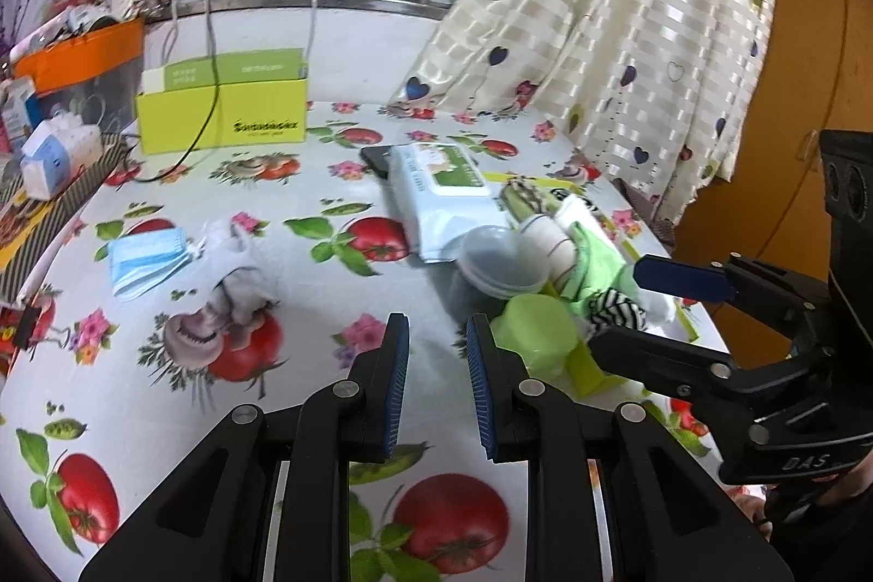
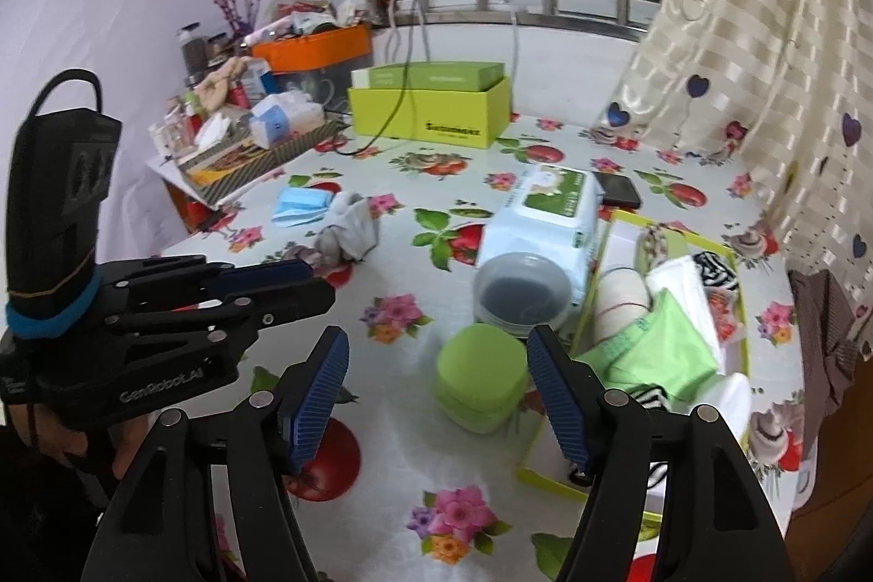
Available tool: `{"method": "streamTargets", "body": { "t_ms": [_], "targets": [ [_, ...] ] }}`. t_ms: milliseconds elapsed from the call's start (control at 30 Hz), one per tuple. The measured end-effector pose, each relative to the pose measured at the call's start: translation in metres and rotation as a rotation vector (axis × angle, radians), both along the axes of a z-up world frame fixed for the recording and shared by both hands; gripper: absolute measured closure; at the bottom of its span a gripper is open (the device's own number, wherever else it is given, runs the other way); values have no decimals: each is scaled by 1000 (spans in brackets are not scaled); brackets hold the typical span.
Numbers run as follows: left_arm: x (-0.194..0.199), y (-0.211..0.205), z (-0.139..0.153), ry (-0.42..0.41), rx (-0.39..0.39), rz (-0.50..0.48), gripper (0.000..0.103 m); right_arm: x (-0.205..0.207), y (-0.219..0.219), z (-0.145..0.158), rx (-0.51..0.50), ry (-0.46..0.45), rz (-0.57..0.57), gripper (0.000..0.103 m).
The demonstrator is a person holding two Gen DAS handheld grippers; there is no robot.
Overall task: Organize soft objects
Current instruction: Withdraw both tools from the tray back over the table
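A grey-and-white sock bundle (image 1: pixel 240 265) (image 2: pixel 349 233) lies on the fruit-print tablecloth beside a stack of blue face masks (image 1: pixel 144 260) (image 2: pixel 300 203). A shallow yellow-green tray (image 2: pixel 734 255) at the right holds a folded green cloth (image 2: pixel 655 342) (image 1: pixel 595 255), a striped sock (image 2: pixel 715 271) (image 1: pixel 616 312) and a white roll (image 2: pixel 622 304). My left gripper (image 1: pixel 436 331) (image 2: pixel 316 287) hovers over bare cloth right of the socks, open, with a narrow empty gap. My right gripper (image 2: pixel 436 342) (image 1: pixel 638 309) is wide open near the tray's left edge, a green lidded tub (image 2: pixel 480 375) just beyond its fingers.
A wet-wipes pack (image 1: pixel 436 195) (image 2: pixel 545 222), a round clear container (image 1: pixel 502 260) (image 2: pixel 521 290) and a dark phone (image 2: pixel 619 189) lie mid-table. A yellow-green box (image 1: pixel 223 118) stands at the back, cluttered trays at the left, a curtain (image 1: pixel 627 36) at the right.
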State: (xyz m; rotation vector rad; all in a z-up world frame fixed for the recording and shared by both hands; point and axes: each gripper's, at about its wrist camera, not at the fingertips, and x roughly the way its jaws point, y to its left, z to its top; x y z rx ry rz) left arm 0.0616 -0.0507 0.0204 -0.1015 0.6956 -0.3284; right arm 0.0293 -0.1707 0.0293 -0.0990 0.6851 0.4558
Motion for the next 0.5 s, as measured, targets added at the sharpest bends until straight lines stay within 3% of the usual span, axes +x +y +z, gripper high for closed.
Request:
{"method": "streamTargets", "body": {
  "t_ms": [500],
  "targets": [
    [-3,49,-14,28,-25,97,80,5,35,-8,-5,21,91,33]
  ]
}}
